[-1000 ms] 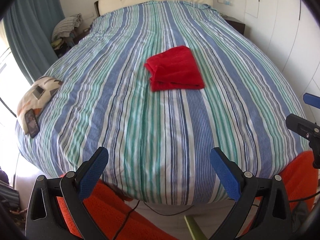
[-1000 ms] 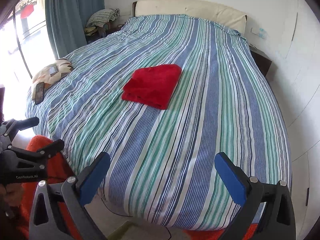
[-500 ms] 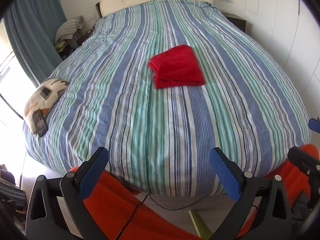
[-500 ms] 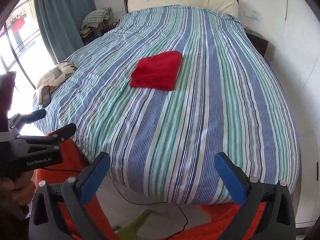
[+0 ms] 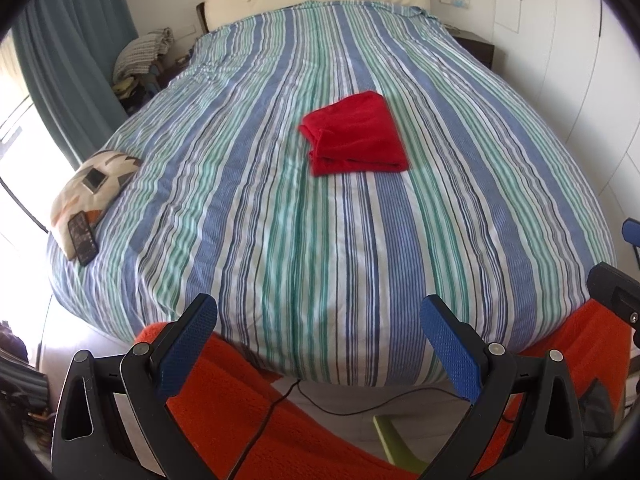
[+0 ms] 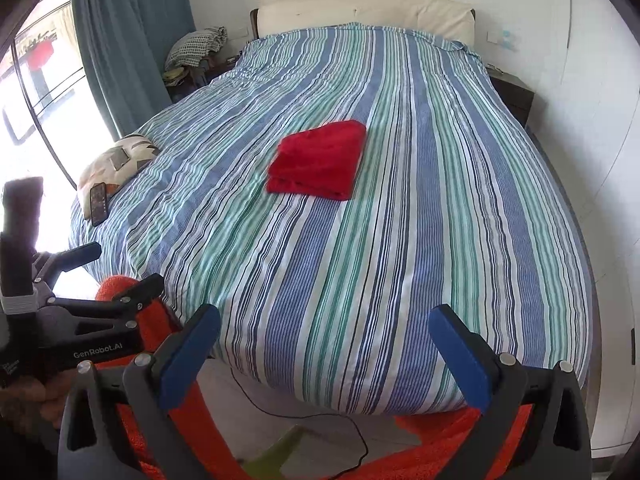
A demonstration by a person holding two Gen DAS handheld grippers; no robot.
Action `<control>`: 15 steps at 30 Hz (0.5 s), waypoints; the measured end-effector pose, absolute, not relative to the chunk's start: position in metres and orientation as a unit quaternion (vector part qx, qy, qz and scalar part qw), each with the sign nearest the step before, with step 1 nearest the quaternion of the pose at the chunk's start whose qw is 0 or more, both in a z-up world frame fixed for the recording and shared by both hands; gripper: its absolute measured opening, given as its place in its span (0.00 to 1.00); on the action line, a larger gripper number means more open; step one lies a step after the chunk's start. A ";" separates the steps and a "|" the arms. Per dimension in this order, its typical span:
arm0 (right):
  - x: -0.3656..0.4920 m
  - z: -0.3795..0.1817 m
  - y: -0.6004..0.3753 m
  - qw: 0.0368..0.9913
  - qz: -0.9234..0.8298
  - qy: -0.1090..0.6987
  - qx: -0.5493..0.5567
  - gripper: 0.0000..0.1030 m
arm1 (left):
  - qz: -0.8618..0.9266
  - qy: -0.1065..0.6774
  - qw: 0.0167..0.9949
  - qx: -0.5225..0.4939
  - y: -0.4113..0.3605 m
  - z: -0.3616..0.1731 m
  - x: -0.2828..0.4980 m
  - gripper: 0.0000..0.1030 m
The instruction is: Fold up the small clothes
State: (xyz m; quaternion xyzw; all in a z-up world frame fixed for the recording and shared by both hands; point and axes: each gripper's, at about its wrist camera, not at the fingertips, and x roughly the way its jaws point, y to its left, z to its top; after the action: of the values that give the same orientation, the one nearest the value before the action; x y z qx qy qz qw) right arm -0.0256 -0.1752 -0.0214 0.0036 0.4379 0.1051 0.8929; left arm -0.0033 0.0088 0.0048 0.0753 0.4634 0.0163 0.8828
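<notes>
A folded red garment (image 5: 356,136) (image 6: 320,160) lies flat on the striped bedspread (image 5: 320,220) (image 6: 380,240), around the middle of the bed. My left gripper (image 5: 320,340) stands open past the bed's foot, well short of the garment, with nothing between its blue pads. My right gripper (image 6: 328,348) is also open and empty, likewise back beyond the foot of the bed. In the right wrist view the left gripper's body (image 6: 76,320) shows at the lower left, held by a hand (image 6: 28,400).
A patterned cushion (image 5: 92,184) with a phone (image 5: 82,238) on it sits at the bed's left edge. Orange fabric (image 5: 224,400) and a black cable (image 5: 304,396) lie on the floor below the bed's foot. Curtain (image 6: 124,40) and a cluttered nightstand (image 6: 192,64) stand left; white cabinets (image 5: 580,80) right.
Both grippers have drawn back and away from the bed, so the whole bed foot and floor show now. The red garment has stayed put. Both stay open.
</notes>
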 end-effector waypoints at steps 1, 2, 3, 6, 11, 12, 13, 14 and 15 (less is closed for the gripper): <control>-0.025 -0.021 -0.175 0.893 0.105 0.438 0.003 1.00 | 0.017 0.463 0.883 0.076 0.009 0.005 -0.003 0.99; -0.025 -0.020 -0.174 0.893 0.104 0.439 0.002 1.00 | 0.017 0.463 0.883 0.077 0.008 0.004 -0.003 0.99; -0.025 -0.020 -0.174 0.892 0.104 0.439 0.001 1.00 | 0.018 0.463 0.883 0.078 0.008 0.004 -0.002 0.99; -0.025 -0.020 -0.172 0.891 0.105 0.441 -0.001 1.00 | 0.019 0.465 0.882 0.078 0.008 0.002 -0.001 0.99; -0.024 -0.022 -0.171 0.890 0.100 0.444 0.000 1.00 | 0.018 0.465 0.881 0.079 0.008 0.000 -0.001 0.99; -0.024 -0.022 -0.172 0.890 0.099 0.445 -0.001 1.00 | 0.018 0.465 0.881 0.079 0.008 0.000 -0.001 0.99; -0.024 -0.021 -0.172 0.890 0.098 0.444 -0.001 1.00 | 0.018 0.465 0.882 0.079 0.008 0.000 -0.001 0.99; -0.024 -0.021 -0.171 0.891 0.098 0.444 -0.002 1.00 | 0.017 0.465 0.882 0.078 0.009 0.000 -0.001 0.99; -0.024 -0.020 -0.171 0.891 0.098 0.443 -0.004 1.00 | 0.017 0.465 0.882 0.077 0.009 0.001 -0.001 0.99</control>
State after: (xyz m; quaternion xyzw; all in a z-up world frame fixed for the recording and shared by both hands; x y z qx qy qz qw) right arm -0.0236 -0.1708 -0.0200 -0.0038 0.4433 0.0975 0.8911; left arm -0.0005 0.0093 0.0006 0.0772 0.4646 0.0170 0.8820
